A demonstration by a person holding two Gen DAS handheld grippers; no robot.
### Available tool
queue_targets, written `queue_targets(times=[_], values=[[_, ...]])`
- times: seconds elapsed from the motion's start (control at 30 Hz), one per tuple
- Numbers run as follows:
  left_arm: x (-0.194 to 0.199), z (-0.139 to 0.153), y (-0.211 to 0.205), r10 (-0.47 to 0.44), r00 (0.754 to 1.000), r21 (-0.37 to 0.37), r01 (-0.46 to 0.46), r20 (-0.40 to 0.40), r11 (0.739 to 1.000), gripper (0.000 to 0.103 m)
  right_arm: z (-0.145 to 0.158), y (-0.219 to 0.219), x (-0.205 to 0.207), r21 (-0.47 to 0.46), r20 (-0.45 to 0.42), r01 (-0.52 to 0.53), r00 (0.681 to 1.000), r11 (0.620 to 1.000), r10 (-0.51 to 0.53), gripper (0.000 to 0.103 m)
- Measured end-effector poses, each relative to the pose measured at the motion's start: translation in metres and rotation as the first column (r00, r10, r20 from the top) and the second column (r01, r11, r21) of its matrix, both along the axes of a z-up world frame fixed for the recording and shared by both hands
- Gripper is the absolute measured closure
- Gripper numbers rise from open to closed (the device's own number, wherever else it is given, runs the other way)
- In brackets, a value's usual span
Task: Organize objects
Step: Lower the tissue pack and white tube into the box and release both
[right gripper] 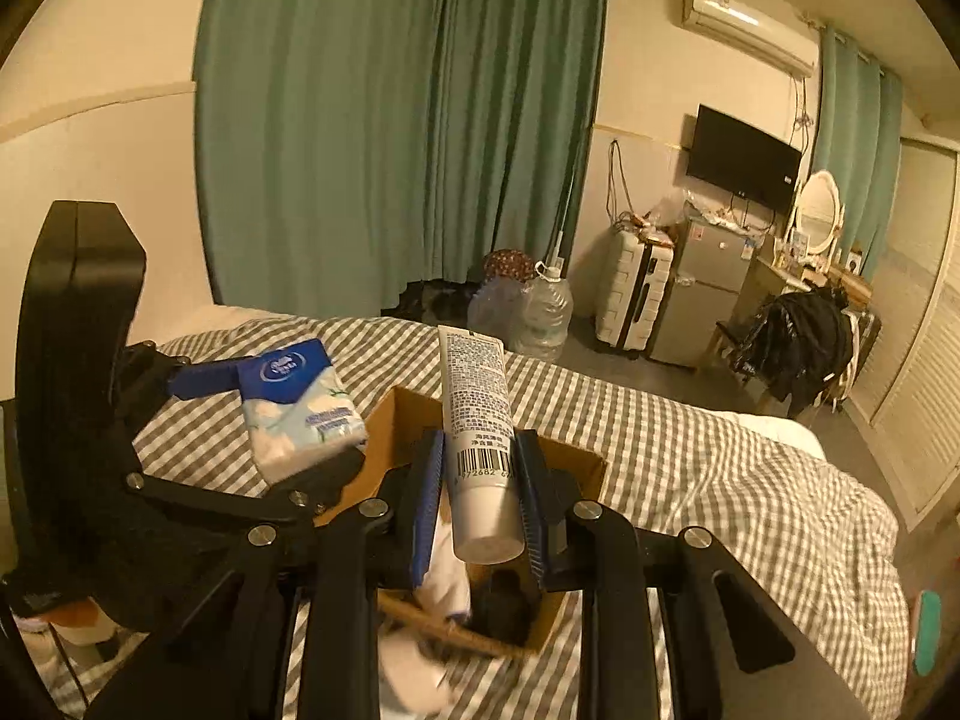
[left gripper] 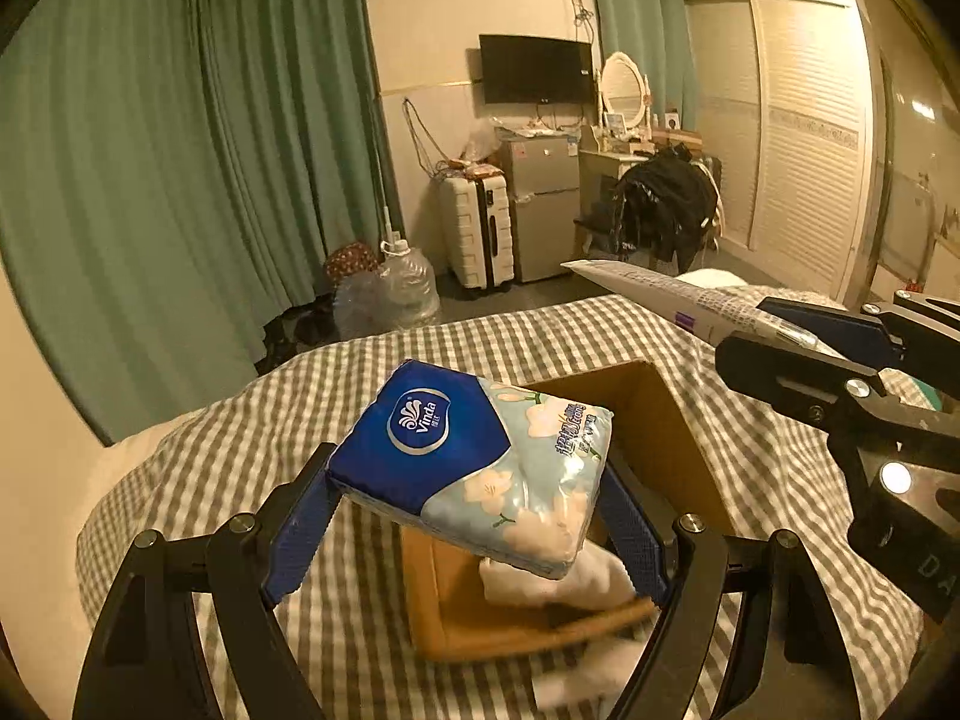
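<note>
Both grippers hang above a bed, each clamped on something. Left gripper [left gripper: 468, 516] has its blue pads pressed against the two ends of a tissue pack [left gripper: 474, 462], jaws spread wide around it; right gripper [right gripper: 480, 498] is squeezed nearly closed on a white tube [right gripper: 477, 420], whose flat crimped end points away and whose round cap faces the camera.

Largest below them is the bed's grey-and-white checked cover [left gripper: 240, 456], which fills the lower half of both views. On it sits an open cardboard box [left gripper: 654, 420], directly under the held items. White cloth [left gripper: 552, 576] lies inside the box and spills over its near edge; a dark object [right gripper: 504, 606] also sits in the box, too blurred to name.

The tissue pack, blue with a floral print, hovers tilted over the box's left side. The tube, with a barcode near its cap, hangs above the box's middle, apart from the pack.
</note>
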State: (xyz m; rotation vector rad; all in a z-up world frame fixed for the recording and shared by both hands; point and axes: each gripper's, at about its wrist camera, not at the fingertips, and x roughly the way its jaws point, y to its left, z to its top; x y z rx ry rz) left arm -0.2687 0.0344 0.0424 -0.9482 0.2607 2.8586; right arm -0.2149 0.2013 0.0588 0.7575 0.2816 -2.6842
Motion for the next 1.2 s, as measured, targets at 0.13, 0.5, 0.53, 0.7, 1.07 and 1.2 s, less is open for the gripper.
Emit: queue_targets(times=[0.13,0.5,0.53,0.7,1.07,1.2], values=[[-0.032,-0.024,0.007,0.007,1.0,-0.019,-0.006,0.031,1.0,0.019,-0.022,0.008,-0.039,-0.024,0.041,0.018,0.999,1.0,-0.017,0.079],[-0.072,-0.099,0.011,0.017,0.986,-0.028,-0.013,0.165,1.0,0.019,-0.115,0.017,-0.099,0.006,0.2,0.038,0.979,0.999,-0.039,0.079],[-0.073,-0.102,0.01,0.015,0.985,-0.029,-0.01,0.173,1.0,0.019,-0.121,0.016,-0.101,0.013,0.21,0.035,0.977,0.999,-0.037,0.079],[-0.072,-0.111,0.014,-0.007,0.982,-0.038,0.015,0.188,0.999,0.018,-0.138,0.016,-0.108,0.028,0.244,0.028,0.969,0.999,-0.034,0.079],[-0.036,-0.085,0.017,-0.011,0.986,-0.023,0.015,0.165,1.0,0.007,-0.107,0.034,-0.077,-0.067,0.206,0.078,0.977,0.995,-0.063,0.045],[-0.022,-0.057,0.01,-0.009,0.99,0.01,0.008,0.138,1.0,0.005,-0.081,0.039,-0.057,-0.055,0.167,0.096,0.982,0.994,-0.086,0.041]])
